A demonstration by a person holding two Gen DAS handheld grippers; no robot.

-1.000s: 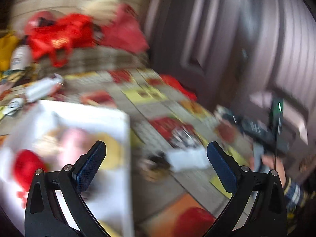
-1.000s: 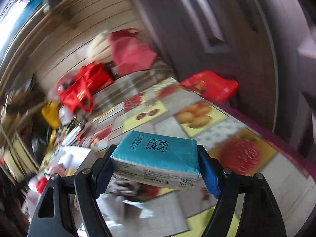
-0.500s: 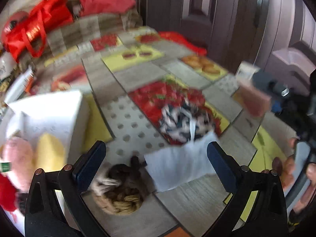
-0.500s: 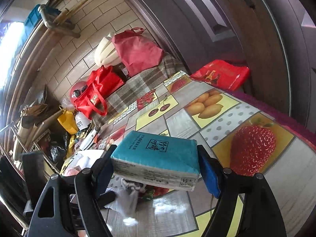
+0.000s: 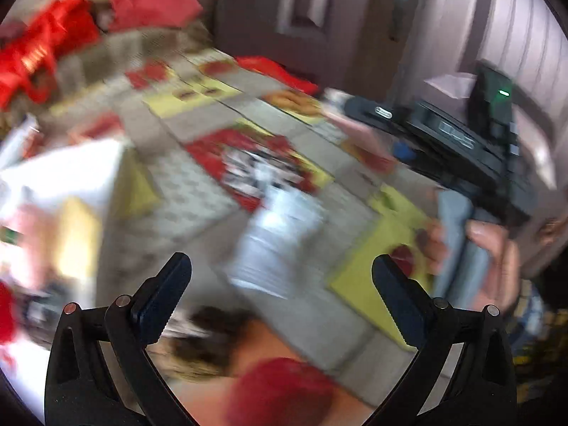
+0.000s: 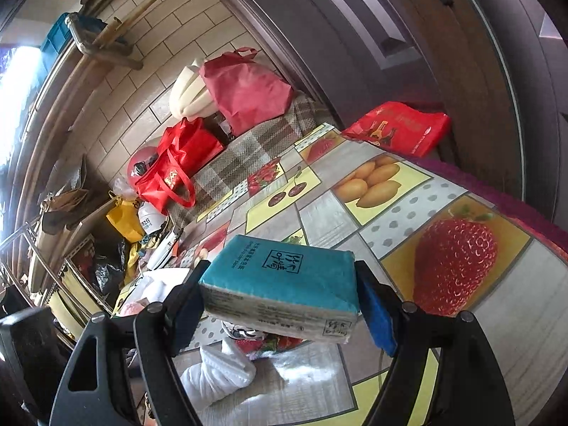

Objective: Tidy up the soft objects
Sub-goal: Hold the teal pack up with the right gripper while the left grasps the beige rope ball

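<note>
My right gripper (image 6: 284,305) is shut on a teal tissue pack (image 6: 284,277) and holds it above the fruit-print tablecloth (image 6: 390,191). Under it lie a white cloth (image 6: 216,376) and a black-and-white patterned cloth (image 6: 245,332). My left gripper (image 5: 280,298) is open and empty above the table. Its view is blurred. There the white cloth (image 5: 280,234) lies ahead between the fingers, the patterned cloth (image 5: 255,174) lies beyond it, and a brown rope toy (image 5: 206,344) sits near the left finger. A white box (image 5: 64,184) holding pink and yellow soft toys stands at the left.
Red bags (image 6: 181,163) and a pink bag (image 6: 245,88) are piled at the table's far end by the brick wall. A red plastic bag (image 6: 401,127) lies at the far right edge by the door. The right gripper and hand (image 5: 468,184) show at the right in the left wrist view.
My left gripper has swung, and its view is now blurred, with the rope toy and white cloth closer. My right gripper still holds the tissue pack, nearly still.
</note>
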